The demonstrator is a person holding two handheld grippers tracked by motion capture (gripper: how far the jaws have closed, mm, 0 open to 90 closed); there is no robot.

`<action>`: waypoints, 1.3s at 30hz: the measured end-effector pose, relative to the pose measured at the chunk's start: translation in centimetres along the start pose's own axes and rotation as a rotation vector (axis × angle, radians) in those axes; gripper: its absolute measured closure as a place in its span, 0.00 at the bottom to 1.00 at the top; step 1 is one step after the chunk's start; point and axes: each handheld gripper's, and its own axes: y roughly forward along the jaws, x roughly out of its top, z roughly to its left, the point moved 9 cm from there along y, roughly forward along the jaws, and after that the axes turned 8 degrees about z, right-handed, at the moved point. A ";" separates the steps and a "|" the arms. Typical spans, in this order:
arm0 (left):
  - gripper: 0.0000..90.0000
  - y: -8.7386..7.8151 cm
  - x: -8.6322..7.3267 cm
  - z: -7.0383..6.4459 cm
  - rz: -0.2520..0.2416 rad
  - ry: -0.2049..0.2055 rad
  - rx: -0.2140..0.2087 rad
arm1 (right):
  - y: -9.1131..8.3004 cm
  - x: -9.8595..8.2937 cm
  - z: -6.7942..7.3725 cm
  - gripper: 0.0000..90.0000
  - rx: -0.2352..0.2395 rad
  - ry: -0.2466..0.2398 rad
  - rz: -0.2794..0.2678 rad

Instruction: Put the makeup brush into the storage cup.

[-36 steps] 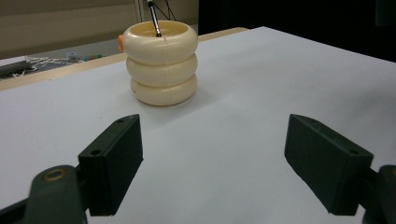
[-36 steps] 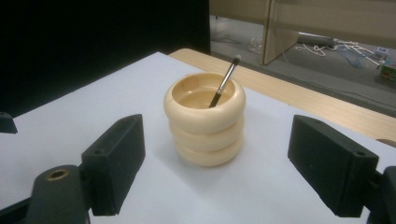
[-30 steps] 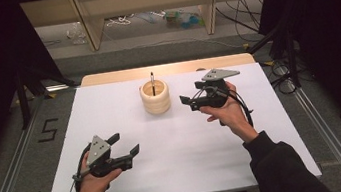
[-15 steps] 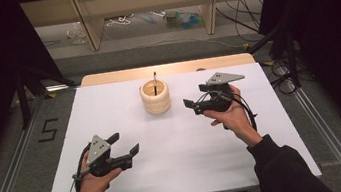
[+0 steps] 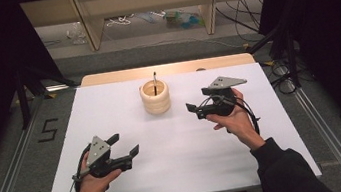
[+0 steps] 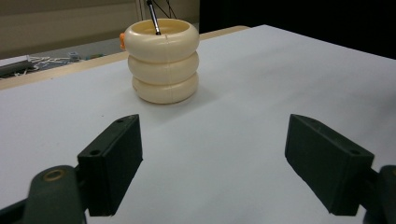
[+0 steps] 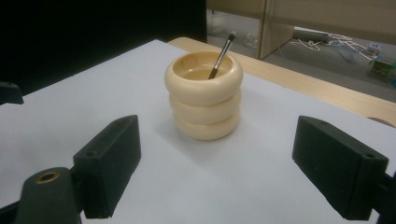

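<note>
- Cup (image 5: 155, 97) with brush (image 5: 155, 82) inside, upright, near table's (image 5: 178, 165) far edge, centre.
- Left gripper (image 5: 124, 144) near front-left corner, jaws spread, empty.
- Right gripper (image 5: 195, 111) just right of cup, apart from it, jaws spread, empty.

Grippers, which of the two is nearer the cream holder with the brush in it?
The right gripper, just right of the ringed holder. The left gripper sits much nearer the table's front edge.

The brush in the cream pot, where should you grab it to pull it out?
Grab the brush by the bit of its thin handle sticking up above the cream pot's rim, probably coming down from above. It leans against the rim, so tilt the open right gripper to match.
</note>
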 end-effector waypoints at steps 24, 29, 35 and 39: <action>0.21 0.0 -0.1 0.0 0.003 0.001 -0.005 | -2.6 -2.9 0.4 0.18 0.012 0.007 0.003; 0.21 0.1 -0.1 0.0 0.005 0.006 -0.006 | -3.2 -3.6 0.2 0.18 0.010 0.021 -0.007; 0.21 0.0 -0.1 0.0 0.005 0.004 -0.004 | -3.9 -4.5 0.1 0.18 0.009 0.027 0.006; 0.21 0.0 -0.1 0.1 0.004 -0.002 -0.005 | -4.3 -5.2 0.1 0.18 -0.012 0.010 0.006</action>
